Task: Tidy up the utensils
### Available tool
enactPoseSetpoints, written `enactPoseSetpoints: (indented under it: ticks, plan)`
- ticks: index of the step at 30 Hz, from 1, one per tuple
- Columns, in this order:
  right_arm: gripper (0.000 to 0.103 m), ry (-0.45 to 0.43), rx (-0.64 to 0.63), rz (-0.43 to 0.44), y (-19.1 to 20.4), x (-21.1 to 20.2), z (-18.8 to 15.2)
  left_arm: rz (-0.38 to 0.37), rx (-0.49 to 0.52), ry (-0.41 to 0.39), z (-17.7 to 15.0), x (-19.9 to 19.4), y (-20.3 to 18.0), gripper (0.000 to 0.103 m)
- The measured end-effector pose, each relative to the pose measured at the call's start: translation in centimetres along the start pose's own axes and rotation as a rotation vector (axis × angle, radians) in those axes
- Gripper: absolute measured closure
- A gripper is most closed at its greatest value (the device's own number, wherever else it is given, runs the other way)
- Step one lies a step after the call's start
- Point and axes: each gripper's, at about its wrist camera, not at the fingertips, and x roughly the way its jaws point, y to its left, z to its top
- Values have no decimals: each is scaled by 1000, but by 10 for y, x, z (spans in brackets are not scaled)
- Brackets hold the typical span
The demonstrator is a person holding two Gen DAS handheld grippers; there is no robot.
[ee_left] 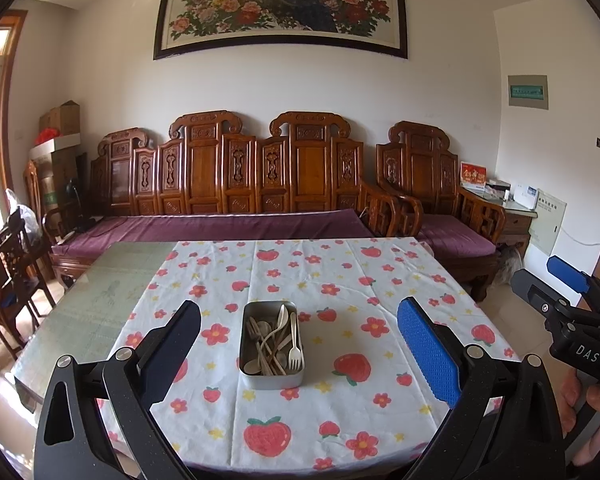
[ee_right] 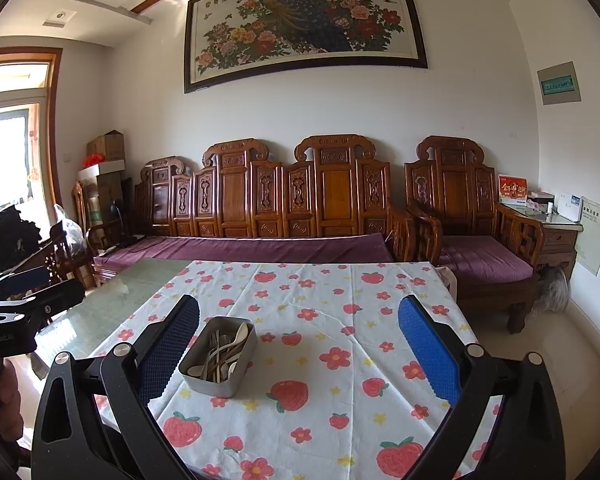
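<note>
A grey metal tin [ee_left: 271, 376] stands on the strawberry-print tablecloth [ee_left: 340, 280], holding several pale and tan spoons and forks [ee_left: 278, 340] in a jumble. My left gripper [ee_left: 300, 344] is open and empty, hovering in front of the tin, which lies between its fingers in view. My right gripper [ee_right: 300, 344] is open and empty, to the right of the tin [ee_right: 216, 376], which sits near its left finger [ee_right: 172, 344]. The right gripper also shows at the right edge of the left wrist view [ee_left: 568, 304].
The cloth covers the right part of a glass-topped table [ee_left: 100, 292]. A carved wooden sofa [ee_left: 228, 184] with purple cushions stands behind it, with an armchair [ee_right: 472, 216] at the right. Dark chairs [ee_left: 8, 268] crowd the table's left side.
</note>
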Motion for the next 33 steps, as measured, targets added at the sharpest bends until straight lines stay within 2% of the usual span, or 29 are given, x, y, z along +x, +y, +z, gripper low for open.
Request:
enactPoseSetpoints:
  ticks: [33]
  plan:
    - [3,2,1,3,1,0,3,-1,1,-2,1,-1,-2,8]
